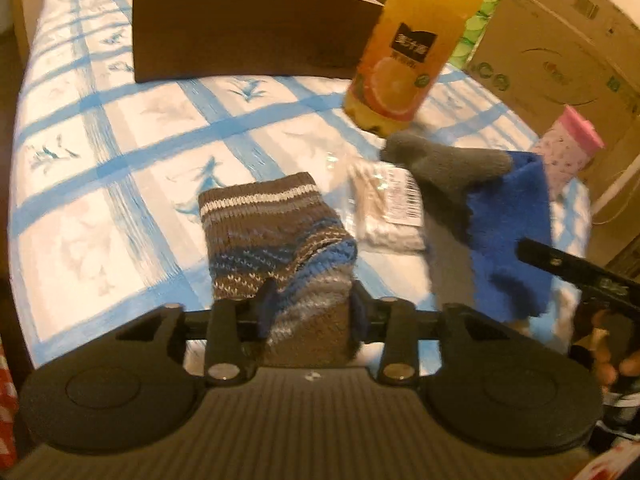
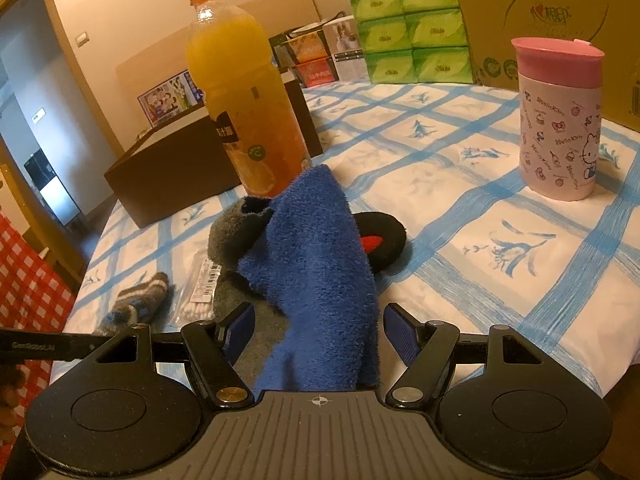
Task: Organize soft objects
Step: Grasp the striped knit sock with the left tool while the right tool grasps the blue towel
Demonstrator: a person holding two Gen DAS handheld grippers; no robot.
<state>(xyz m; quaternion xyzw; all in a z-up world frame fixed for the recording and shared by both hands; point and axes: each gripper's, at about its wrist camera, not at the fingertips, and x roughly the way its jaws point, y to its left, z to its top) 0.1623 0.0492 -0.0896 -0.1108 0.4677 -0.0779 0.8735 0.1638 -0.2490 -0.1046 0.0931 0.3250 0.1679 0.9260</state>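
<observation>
A brown, grey and blue striped knit sock [image 1: 276, 240] lies on the blue-checked tablecloth [image 1: 100, 160]. Its near end is bunched between the pads of my left gripper [image 1: 312, 306], which touch it on both sides. The same sock [image 2: 136, 304] shows small at the left of the right wrist view. A fluffy blue and grey sock [image 2: 320, 272] rises between the jaws of my right gripper [image 2: 320, 336]; the jaws stand wide and the blue pads [image 2: 402, 340] keep a gap from it. In the left wrist view this blue and grey sock [image 1: 508, 216] sits at the right.
An orange juice bottle [image 2: 244, 112] stands just behind the socks, a brown box [image 1: 248, 28] behind it. A pink-lidded cup [image 2: 560, 120] stands at the right, with a cardboard box [image 1: 560, 40] and green tissue packs [image 2: 412, 28] at the back. A plastic packet [image 1: 388, 204] and a black ring [image 2: 384, 240] lie nearby.
</observation>
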